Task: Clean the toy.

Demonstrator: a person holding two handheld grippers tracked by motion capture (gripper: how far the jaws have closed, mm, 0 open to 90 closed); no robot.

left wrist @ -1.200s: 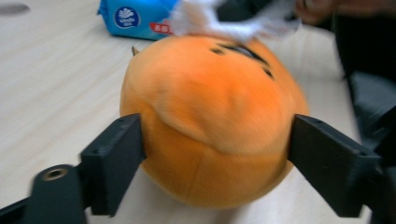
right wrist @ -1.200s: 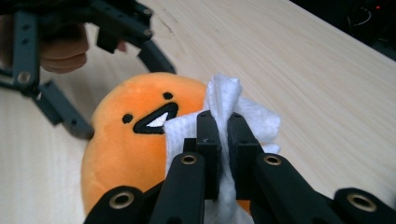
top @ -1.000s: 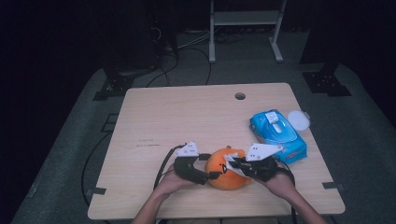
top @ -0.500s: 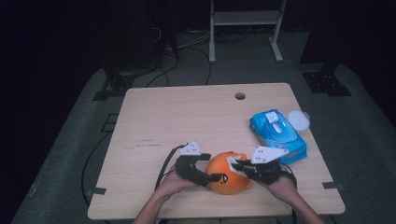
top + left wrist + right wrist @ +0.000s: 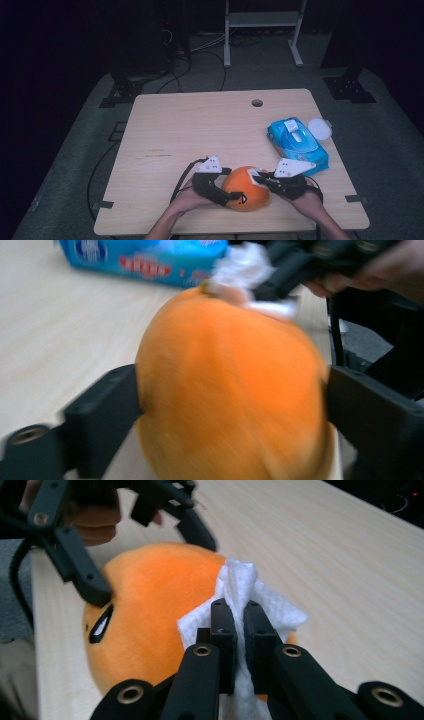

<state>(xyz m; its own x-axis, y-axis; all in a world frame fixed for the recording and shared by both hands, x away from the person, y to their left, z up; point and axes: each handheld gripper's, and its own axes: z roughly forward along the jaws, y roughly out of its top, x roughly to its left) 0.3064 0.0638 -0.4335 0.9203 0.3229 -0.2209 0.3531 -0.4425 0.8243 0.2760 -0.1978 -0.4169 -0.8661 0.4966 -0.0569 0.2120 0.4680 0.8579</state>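
Sitting between the left gripper's two jaws, one orange plush toy rests on the table near its front edge. In the left gripper view those jaws stand wide apart, one pressed against each flank of the orange plush toy, so the toy is clamped across its width. The right gripper meets the toy from the opposite side. In the right gripper view its jaws are nearly together, pinching one folded white wipe that sticks up past the jaw tips and lies against the upper surface of the plush toy; a dark eye marking shows on the toy's side below the left gripper's jaw. The left gripper view shows the same wipe touching the far top of the toy, though that picture is blurred. Beyond the right gripper's jaws lies one blue pack of wipes, apart from the toy, and one round white lid sits just beside the pack's far end. One small round hole marks the far side of the table.
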